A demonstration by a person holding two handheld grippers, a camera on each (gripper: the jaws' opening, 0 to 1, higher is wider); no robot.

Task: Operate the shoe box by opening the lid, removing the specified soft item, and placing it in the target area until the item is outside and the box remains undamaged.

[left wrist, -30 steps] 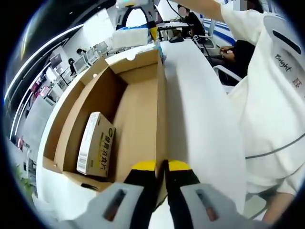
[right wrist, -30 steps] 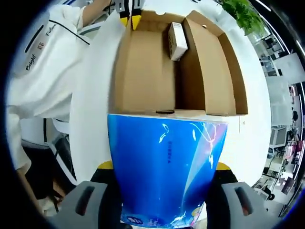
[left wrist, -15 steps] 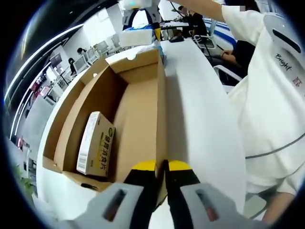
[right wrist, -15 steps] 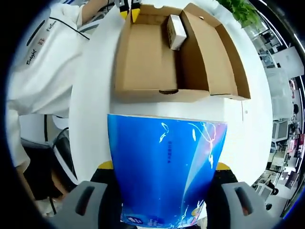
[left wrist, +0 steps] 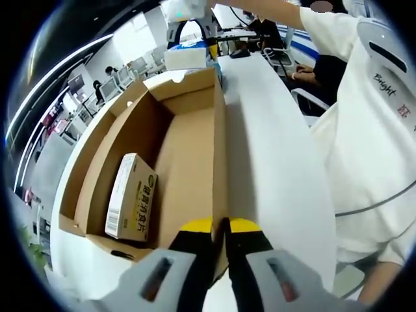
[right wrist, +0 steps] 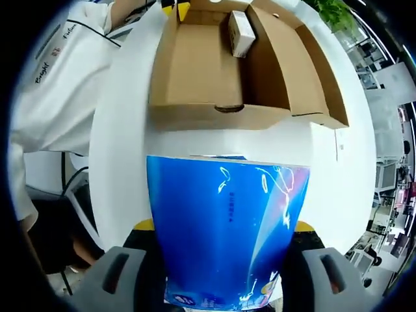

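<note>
Table (right wrist: 354, 175), white, bears the open cardboard shoe box (right wrist: 195, 71); the blue soft pack (right wrist: 227, 234) hangs outside it, clamped between the right gripper's (right wrist: 225, 229) spread jaws; the left gripper (left wrist: 220, 225) pinches the box wall; a small carton (left wrist: 130, 197) lies inside.

"Bright" on the person's white sleeve (left wrist: 383, 84); other print illegible.
</note>
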